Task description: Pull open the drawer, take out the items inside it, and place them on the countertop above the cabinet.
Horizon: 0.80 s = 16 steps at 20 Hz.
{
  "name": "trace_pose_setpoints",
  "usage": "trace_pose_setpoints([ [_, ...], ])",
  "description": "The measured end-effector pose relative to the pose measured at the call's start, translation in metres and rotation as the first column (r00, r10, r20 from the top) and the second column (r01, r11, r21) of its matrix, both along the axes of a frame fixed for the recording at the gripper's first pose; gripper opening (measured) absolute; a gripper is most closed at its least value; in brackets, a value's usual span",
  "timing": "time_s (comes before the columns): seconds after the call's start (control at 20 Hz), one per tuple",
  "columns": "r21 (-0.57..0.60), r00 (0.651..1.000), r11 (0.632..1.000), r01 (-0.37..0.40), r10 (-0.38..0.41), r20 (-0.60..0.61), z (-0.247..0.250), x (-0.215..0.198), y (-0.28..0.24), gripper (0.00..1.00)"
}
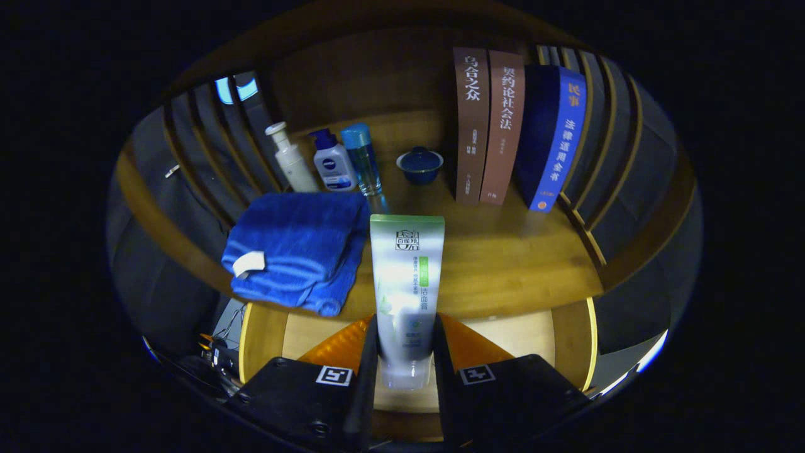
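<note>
A white and green tube (405, 283) stands upright between my fingers, its lower end clamped by both pads. My gripper (405, 352) is shut on it and holds it above the open drawer (516, 333), whose pale wooden inside shows below the tube. The tube's flat top reaches over the front edge of the wooden countertop (516, 258). A folded blue towel (295, 251) lies on the countertop just left of the tube.
At the back of the countertop stand a white pump bottle (290, 158), a blue-capped white bottle (333, 162), a clear blue bottle (363, 158) and a small blue lidded cup (419, 165). Three upright books (503, 126) lean at the back right. Slatted side rails (604, 145) bound the shelf.
</note>
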State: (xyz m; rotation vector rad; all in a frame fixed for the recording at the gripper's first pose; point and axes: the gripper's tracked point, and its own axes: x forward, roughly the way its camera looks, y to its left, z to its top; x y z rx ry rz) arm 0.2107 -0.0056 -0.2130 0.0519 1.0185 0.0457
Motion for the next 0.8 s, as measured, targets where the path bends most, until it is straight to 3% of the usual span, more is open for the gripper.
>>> trace_pose_setpoints([
  [0.35,-0.043,0.994,0.999,0.011,-0.016,-0.105,-0.052,0.074,0.005,0.47],
  [0.7,-0.066,0.991,0.998,0.020,-0.029,-0.131,-0.070,0.089,0.001,0.47],
  [0.8,-0.051,0.993,0.998,0.023,-0.028,-0.118,-0.068,0.091,0.004,0.55],
])
